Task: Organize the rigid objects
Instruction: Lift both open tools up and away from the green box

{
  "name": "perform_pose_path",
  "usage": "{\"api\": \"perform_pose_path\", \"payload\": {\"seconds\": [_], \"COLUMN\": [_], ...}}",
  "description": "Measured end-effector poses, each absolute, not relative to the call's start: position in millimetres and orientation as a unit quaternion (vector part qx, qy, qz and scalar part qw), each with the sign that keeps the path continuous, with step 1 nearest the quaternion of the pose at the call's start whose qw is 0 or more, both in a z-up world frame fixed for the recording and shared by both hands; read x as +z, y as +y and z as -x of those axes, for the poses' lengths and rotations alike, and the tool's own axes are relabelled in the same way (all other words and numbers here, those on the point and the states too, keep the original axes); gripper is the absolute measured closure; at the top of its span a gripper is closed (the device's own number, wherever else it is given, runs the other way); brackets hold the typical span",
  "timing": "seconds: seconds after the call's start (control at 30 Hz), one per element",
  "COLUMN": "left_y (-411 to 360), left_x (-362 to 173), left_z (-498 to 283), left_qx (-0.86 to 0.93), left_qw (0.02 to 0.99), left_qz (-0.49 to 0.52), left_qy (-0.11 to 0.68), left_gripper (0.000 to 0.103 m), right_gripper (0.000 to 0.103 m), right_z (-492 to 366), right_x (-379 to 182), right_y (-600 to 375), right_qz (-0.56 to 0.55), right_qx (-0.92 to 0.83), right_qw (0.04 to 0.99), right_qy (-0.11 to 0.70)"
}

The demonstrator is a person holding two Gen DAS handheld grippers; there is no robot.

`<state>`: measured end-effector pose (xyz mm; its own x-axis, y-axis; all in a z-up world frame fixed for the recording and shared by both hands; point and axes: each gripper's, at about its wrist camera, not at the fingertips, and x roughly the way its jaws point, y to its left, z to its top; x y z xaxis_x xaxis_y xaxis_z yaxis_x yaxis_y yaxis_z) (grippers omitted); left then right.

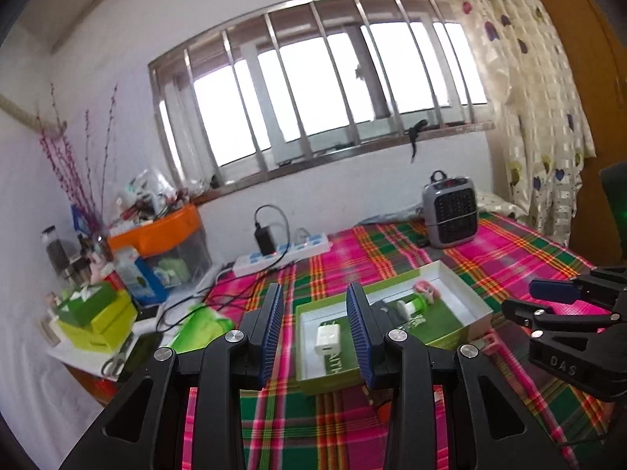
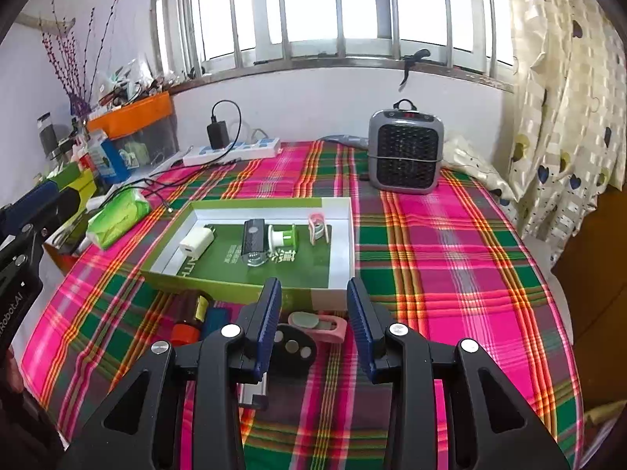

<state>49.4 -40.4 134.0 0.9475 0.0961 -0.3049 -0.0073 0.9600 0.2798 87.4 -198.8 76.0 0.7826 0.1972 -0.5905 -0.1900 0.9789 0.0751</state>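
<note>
Both claws are wide apart and grip nothing. The right gripper point(image 2: 314, 313) hovers over a pink case point(image 2: 318, 327) and a black disc point(image 2: 293, 346), just before the tray point(image 2: 250, 291). The left gripper point(image 1: 315, 319) faces the tray point(image 1: 464, 290), where a charger point(image 1: 325, 338) lies.

I read four markings. The right gripper point(image 1: 548, 301) carried raised letters "DAS" on its black body, seen in my left wrist view. The left gripper point(image 2: 23, 211) carried white lettering ending in "RobotAI" along its side — the start ran out of frame in my right wrist view. The green floor of the open box point(image 2: 345, 243) showed white letters "AITH" near its front left corner — the rest was cut off — plus white Chinese characters at its centre, too small to read. The heater point(image 2: 405, 149) showed a red display; its digits were illegible.
</note>
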Motion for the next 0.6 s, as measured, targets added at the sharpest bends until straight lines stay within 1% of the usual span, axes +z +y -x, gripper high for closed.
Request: {"api": "perform_pose_path", "payload": {"seconds": [0.2, 0.37, 0.6], "left_y": [-61.9, -89.2, -106.1], "left_x": [136.8, 141.5, 140.1], "left_z": [-48.0, -40.9, -35.3], "left_qx": [-0.043, -0.097, -0.120], "left_qw": [0.976, 0.974, 0.971], "left_qz": [-0.125, -0.126, -0.131], "left_qy": [0.172, 0.162, 0.162], "left_gripper": [0.070, 0.070, 0.070], "right_gripper": [0.067, 0.067, 0.067], "right_z": [-79.4, -71.0, -61.1], "right_x": [79.4, 82.3, 87.0], "right_y": [-206.8, -217.8, -237.2], "right_qz": [-0.010, -0.012, -0.021], "right_qx": [0.088, 0.069, 0.038], "right_qw": [0.947, 0.951, 0.954], "right_qy": [0.308, 0.302, 0.297]}}
